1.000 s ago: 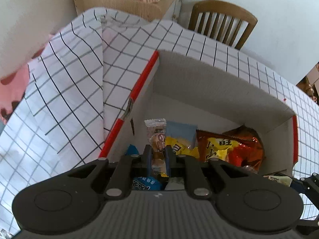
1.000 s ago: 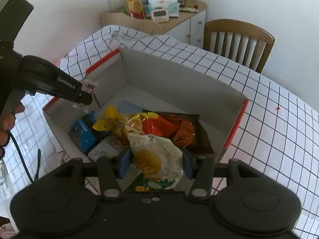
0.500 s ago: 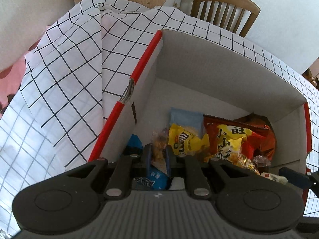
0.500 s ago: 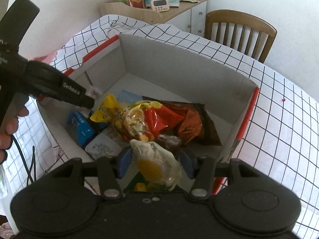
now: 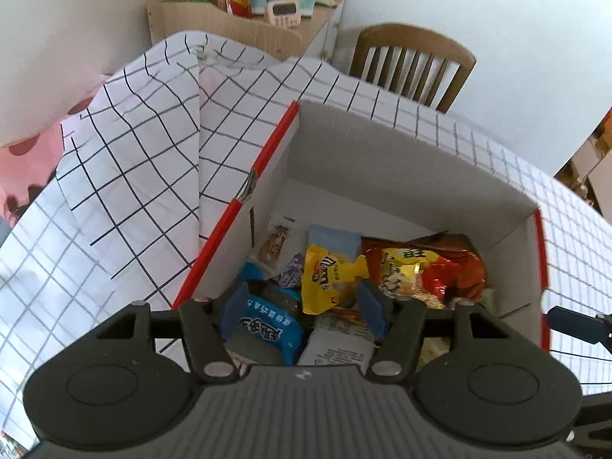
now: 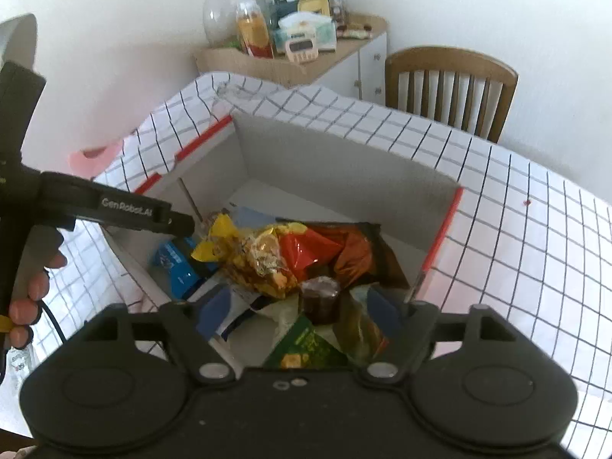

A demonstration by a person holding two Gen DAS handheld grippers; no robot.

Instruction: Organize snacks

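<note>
We now have both the left gripper (image 5: 302,308) and right gripper (image 6: 300,315) spread apart and empty above the box (image 5: 401,160), their snack packets released inside, so both deposits appear complete.

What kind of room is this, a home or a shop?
Most likely a home dining area. A table with a checked tablecloth holds a cardboard box of snacks, a wooden chair stands behind it, and a small cabinet is crowded with household items, including a pink timer.
</note>
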